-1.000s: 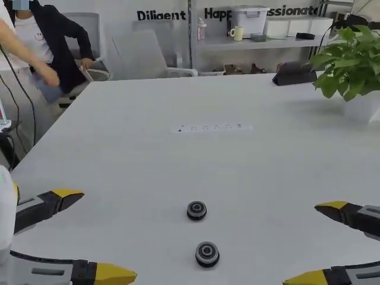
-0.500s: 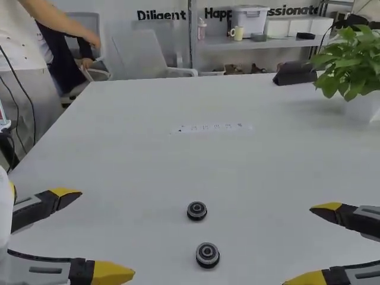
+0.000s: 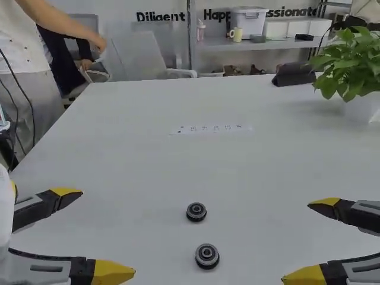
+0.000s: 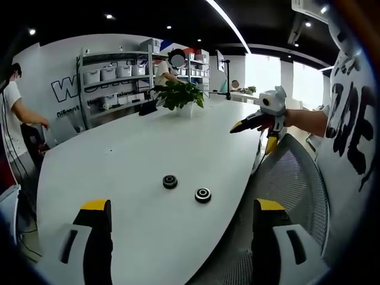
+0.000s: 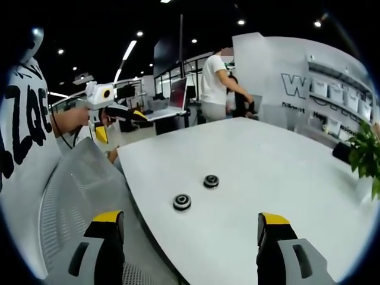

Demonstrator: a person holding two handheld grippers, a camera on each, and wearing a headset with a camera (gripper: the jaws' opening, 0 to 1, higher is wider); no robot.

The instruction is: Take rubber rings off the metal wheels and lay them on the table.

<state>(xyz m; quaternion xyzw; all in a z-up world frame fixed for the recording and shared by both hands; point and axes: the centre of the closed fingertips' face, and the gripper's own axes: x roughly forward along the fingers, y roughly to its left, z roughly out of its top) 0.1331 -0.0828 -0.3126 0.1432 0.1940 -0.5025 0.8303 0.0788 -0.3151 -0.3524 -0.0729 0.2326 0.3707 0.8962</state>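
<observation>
Two small metal wheels with black rubber rings lie flat on the white table: one farther out and one nearer me. My left gripper is open at the lower left, well left of both wheels. My right gripper is open at the lower right, equally far from them. In the left gripper view the wheels sit ahead between the open jaws, with the right gripper beyond. The right gripper view shows the wheels, its open jaws and the left gripper.
A flush socket strip sits mid-table. A potted plant and a dark case stand at the far right. A person stands by chairs at the back left. A mesh chair back is by the near edge.
The person at the back left has shifted and stretched an arm out to the right. The right gripper has drifted slightly left. The wheels have not moved.
</observation>
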